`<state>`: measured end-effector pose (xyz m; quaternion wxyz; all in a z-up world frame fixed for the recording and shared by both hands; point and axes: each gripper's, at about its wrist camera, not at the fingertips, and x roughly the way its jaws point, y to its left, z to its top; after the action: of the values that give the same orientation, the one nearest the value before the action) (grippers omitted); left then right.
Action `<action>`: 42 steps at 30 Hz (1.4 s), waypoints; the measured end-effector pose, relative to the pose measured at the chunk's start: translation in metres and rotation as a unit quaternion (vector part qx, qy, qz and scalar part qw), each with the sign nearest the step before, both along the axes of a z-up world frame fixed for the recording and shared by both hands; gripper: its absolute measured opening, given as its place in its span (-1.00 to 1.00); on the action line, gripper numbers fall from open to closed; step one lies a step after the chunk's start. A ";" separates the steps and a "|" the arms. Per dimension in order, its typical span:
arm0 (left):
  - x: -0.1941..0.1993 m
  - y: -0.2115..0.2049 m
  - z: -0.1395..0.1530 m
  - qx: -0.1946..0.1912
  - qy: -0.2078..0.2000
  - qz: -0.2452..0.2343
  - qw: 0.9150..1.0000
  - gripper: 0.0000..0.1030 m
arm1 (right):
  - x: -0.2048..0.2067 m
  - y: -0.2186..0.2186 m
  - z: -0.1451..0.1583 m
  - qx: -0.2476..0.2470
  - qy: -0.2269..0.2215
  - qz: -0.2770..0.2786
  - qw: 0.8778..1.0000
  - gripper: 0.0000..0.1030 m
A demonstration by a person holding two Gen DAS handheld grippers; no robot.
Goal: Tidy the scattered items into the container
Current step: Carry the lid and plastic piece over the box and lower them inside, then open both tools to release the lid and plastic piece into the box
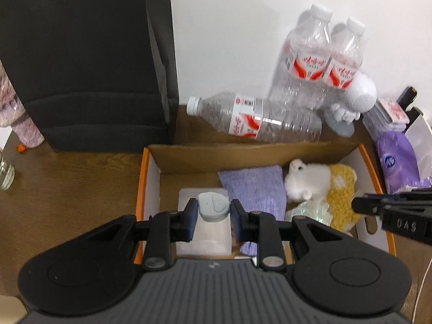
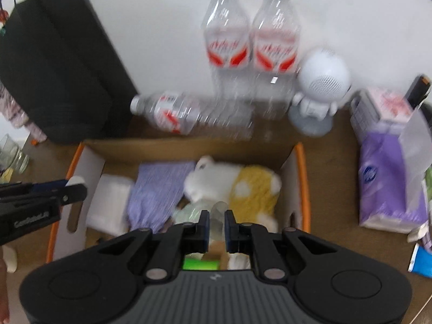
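Note:
An open cardboard box (image 1: 141, 189) with an orange rim lies below both grippers. It holds a purple towel (image 1: 256, 186), a white and yellow plush toy (image 1: 318, 183), a white packet (image 1: 205, 237) and a crinkly wrapper (image 1: 310, 210). My left gripper (image 1: 214, 202) hangs over the box's left part, shut on a pale grey oval case (image 1: 212, 212). In the right wrist view that case (image 2: 76, 181) shows white at the left gripper's tip. My right gripper (image 2: 216, 214) is over the box's near right part with its pads almost together. Something translucent shows in the gap; I cannot tell if it is pinched.
Behind the box one water bottle (image 1: 256, 120) lies on its side and two stand (image 1: 310, 54) against the wall. A white robot-shaped speaker (image 1: 356, 94), purple tissue packs (image 2: 388, 183), a black paper bag (image 1: 89, 54) and a glass (image 1: 5, 174) surround the box.

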<state>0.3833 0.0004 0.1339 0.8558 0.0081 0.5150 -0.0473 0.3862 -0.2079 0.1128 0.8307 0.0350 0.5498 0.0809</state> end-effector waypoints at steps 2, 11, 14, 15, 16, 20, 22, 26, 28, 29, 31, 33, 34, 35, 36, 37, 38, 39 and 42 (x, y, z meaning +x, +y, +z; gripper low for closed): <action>0.001 -0.002 -0.001 0.005 0.018 -0.007 1.000 -0.49 | 0.002 0.008 0.000 -0.011 0.018 0.009 1.000 -0.81; -0.006 0.002 -0.019 -0.004 0.066 -0.016 0.998 -0.49 | 0.002 0.029 -0.021 -0.031 0.075 0.039 0.996 -0.81; -0.006 0.000 -0.027 -0.006 0.078 -0.020 0.997 -0.49 | 0.004 0.029 -0.030 -0.033 0.083 0.039 0.995 -0.81; -0.006 -0.001 -0.030 -0.002 0.080 -0.022 0.997 -0.49 | 0.005 0.029 -0.032 -0.036 0.086 0.039 0.995 -0.81; -0.006 -0.002 -0.033 0.001 0.082 -0.022 0.996 -0.49 | 0.005 0.029 -0.034 -0.039 0.087 0.039 0.995 -0.81; -0.005 -0.004 -0.044 0.007 0.090 -0.021 0.996 -0.48 | 0.005 0.026 -0.041 -0.042 0.089 0.032 0.995 -0.68; -0.005 -0.005 -0.049 0.009 0.093 -0.021 0.995 -0.48 | 0.005 0.025 -0.046 -0.045 0.090 0.027 0.995 -0.66; -0.007 -0.010 -0.058 0.012 0.099 -0.023 0.995 -0.51 | 0.005 0.020 -0.059 -0.047 0.095 0.022 0.994 -0.62; -0.008 -0.013 -0.065 0.017 0.102 -0.022 0.994 -0.53 | 0.003 0.020 -0.067 -0.046 0.099 0.023 0.994 -0.61; -0.008 -0.013 -0.067 0.019 0.104 -0.023 0.994 -0.54 | 0.003 0.020 -0.070 -0.047 0.100 0.024 0.994 -0.61; -0.010 -0.014 -0.073 0.019 0.107 -0.023 0.994 -0.54 | 0.002 0.019 -0.073 -0.047 0.092 0.022 0.994 -0.56; -0.010 -0.016 -0.078 0.021 0.108 -0.022 0.994 -0.54 | 0.003 0.019 -0.075 -0.044 0.088 0.020 0.995 -0.55; -0.010 -0.016 -0.080 0.023 0.108 -0.021 0.994 -0.54 | 0.003 0.019 -0.075 -0.044 0.084 0.020 0.995 -0.55; -0.010 -0.016 -0.082 0.025 0.108 -0.020 0.994 -0.54 | 0.003 0.019 -0.076 -0.044 0.080 0.018 0.996 -0.55; -0.010 -0.016 -0.084 0.026 0.109 -0.020 0.994 -0.53 | 0.004 0.019 -0.077 -0.043 0.075 0.016 0.996 -0.55; -0.010 -0.016 -0.085 0.026 0.108 -0.019 0.994 -0.53 | 0.004 0.020 -0.079 -0.042 0.071 0.015 0.997 -0.55; -0.010 -0.016 -0.085 0.025 0.107 -0.017 0.994 -0.53 | 0.005 0.020 -0.081 -0.041 0.068 0.014 0.997 -0.55; -0.010 -0.016 -0.085 0.024 0.104 -0.016 0.994 -0.52 | 0.005 0.020 -0.085 -0.041 0.065 0.012 0.997 -0.55; -0.011 -0.014 -0.083 0.025 0.090 -0.014 0.996 -0.36 | 0.005 0.025 -0.088 -0.039 0.044 0.015 0.998 -0.51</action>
<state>0.3725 -0.0135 0.0508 0.8050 0.0325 0.5905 -0.0469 0.3907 -0.1827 0.0248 0.8049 -0.0016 0.5892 0.0702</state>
